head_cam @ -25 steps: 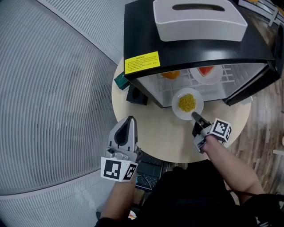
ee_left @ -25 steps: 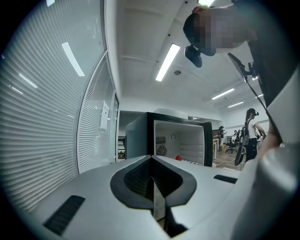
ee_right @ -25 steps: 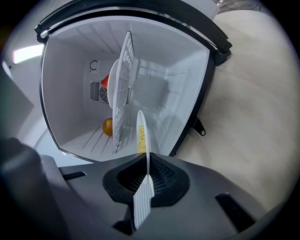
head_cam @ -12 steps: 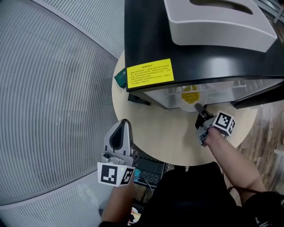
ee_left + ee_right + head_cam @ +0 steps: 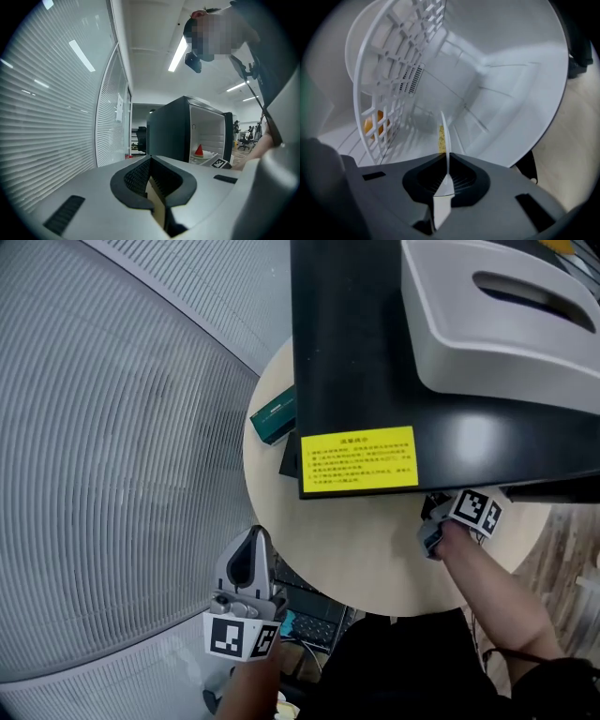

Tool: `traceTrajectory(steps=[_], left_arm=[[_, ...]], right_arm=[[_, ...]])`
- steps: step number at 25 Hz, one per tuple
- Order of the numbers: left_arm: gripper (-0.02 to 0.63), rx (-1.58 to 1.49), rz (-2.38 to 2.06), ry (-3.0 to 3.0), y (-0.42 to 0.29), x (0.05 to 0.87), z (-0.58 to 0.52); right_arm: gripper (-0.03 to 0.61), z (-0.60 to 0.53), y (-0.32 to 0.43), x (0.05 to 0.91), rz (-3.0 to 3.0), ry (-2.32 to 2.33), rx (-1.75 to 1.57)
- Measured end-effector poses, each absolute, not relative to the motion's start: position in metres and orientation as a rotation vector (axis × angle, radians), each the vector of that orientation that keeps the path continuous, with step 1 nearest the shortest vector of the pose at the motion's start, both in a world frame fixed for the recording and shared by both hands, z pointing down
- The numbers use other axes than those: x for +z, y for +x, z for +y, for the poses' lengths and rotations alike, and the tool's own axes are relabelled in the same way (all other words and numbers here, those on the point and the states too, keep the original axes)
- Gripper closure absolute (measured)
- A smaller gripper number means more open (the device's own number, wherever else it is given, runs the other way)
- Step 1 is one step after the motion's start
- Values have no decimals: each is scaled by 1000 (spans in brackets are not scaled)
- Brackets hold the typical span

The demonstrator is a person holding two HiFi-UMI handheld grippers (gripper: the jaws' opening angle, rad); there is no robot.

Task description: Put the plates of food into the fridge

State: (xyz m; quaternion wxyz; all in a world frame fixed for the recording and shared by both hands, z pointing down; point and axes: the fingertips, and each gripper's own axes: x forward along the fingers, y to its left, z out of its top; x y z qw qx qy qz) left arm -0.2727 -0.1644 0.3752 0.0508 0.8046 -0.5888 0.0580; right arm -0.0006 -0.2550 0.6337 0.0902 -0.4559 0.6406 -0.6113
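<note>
Plate of yellow food (image 5: 445,140), where do we have it?

We pinch its thin white rim in the right gripper (image 5: 448,168), jaws clamped tight on it. It hangs edge-on to us inside the fridge (image 5: 375,352). The wire shelf (image 5: 393,70) runs at ten o'clock in the right gripper view, and something orange (image 5: 372,125) shows through its grid.

And the left gripper (image 5: 253,540)?

Pressed together on nothing, idle off the round table (image 5: 375,549) at seven o'clock. Our right one reaches under the fridge's top at four o'clock.

Which step are we in?

We judge it the placing. The plate is in the compartment, but we cannot tell whether it rests on anything.

And next?

We would level it and lower it until it lies flat. Then we spread the jaws and draw straight back without snagging the rim.
</note>
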Motion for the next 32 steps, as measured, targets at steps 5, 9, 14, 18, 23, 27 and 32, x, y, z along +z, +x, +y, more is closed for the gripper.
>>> traceTrajectory(steps=[5,9,14,18,23,27,32], left_arm=[[607,185,-1803,2415,-280,383,-163],[607,180,-1818,2404,-285,385,-162],[607,180,-1805,2400,-283,388,-157],[607,176,-1789,2399,-279,391,-152],[607,175,-1786,2399,-282,389,-149],[607,172,-1787,2397,-281,389,-145],[607,190,-1786,2396,-283,388,-139]], right_arm=[[563,-265,-7,637,2017,-1437,-1780],[561,-273,-8,633,2164,-1530,-1689],[549,-282,-9,628,2375,-1661,-1536],[524,-283,-8,628,2521,-1779,-1440],[477,-282,1,640,2758,-1963,-1176],[463,-287,3,639,2844,-2005,-1070],[443,-286,7,651,2800,-1999,-1216]])
